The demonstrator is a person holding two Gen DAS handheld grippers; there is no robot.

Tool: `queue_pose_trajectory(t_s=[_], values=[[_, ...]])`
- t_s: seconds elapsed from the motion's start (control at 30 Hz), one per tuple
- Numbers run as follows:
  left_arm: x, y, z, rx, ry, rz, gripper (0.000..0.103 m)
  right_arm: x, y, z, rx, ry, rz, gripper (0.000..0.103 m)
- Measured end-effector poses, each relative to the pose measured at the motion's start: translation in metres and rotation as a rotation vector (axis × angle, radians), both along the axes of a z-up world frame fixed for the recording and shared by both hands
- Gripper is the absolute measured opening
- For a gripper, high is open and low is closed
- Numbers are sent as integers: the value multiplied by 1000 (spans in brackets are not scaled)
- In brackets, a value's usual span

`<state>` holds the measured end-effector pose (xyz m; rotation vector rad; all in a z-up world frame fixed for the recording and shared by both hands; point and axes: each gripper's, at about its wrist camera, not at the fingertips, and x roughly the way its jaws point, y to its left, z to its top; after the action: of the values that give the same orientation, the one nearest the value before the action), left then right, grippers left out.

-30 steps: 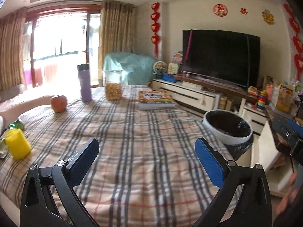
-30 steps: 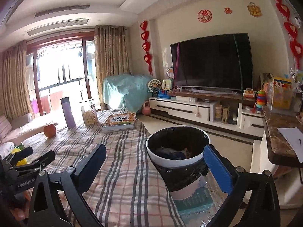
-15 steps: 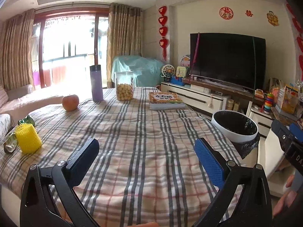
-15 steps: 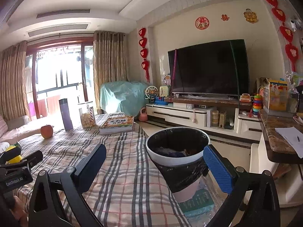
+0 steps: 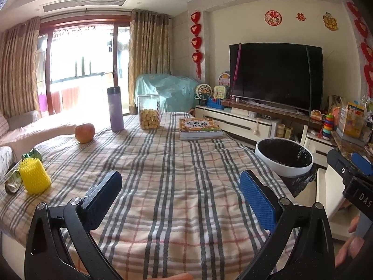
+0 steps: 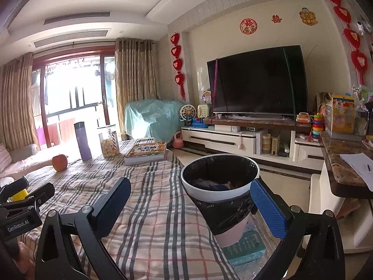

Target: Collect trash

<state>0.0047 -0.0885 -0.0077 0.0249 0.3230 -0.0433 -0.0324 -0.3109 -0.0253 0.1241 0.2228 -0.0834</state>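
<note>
Left tool [image 5: 180, 191]: held above the near edge of the plaid-covered surface [image 5: 174, 175], fingers spread wide with nothing between them.
Right tool [image 6: 191, 200]: fingers spread wide and empty, held over the corner of the surface with the bin just ahead of its blue pad; it also shows at the right edge of the left wrist view.
Trash bin [image 6: 220, 186]: white rim, black liner bag hanging over a pale body, standing on the floor just beside the surface's right edge; upright.
Bin contents: dark crumpled material with a small orange-brown bit lying at the bottom; what it is cannot be told.
Under the bin: a teal box [image 6: 244, 247] on the floor, touching or just beside the bin's base.
Yellow spiky piece [image 5: 34, 179]: on the left part of the surface, well apart from the bin.
Green wrapper [image 5: 32, 155]: just behind the yellow piece, near the left edge.
Clear item [image 5: 12, 182]: touching the yellow piece on its left side; too blurred to identify.
Clear jar [image 5: 149, 112]: upright at the far end, lid on, roughly half full of small round yellow snacks.
Purple flask [image 5: 115, 108]: upright, dark cap on, just left of the jar; contents hidden.
Apple [image 5: 84, 132]: left of the flask, lying alone.
Book [image 5: 199, 127]: flat at the far right end of the surface, near the jar.
</note>
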Motion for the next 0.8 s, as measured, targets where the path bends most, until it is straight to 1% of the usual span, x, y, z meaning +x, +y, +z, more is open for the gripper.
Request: queue_pose_trajectory(t_s=[0.3, 0.8], values=[[-5, -3, 2, 15, -20, -1, 103, -1, 2, -2, 0, 5, 9, 103], [-5, -2, 3, 15, -16, -3, 103, -2, 6, 1, -3, 10, 28, 103]])
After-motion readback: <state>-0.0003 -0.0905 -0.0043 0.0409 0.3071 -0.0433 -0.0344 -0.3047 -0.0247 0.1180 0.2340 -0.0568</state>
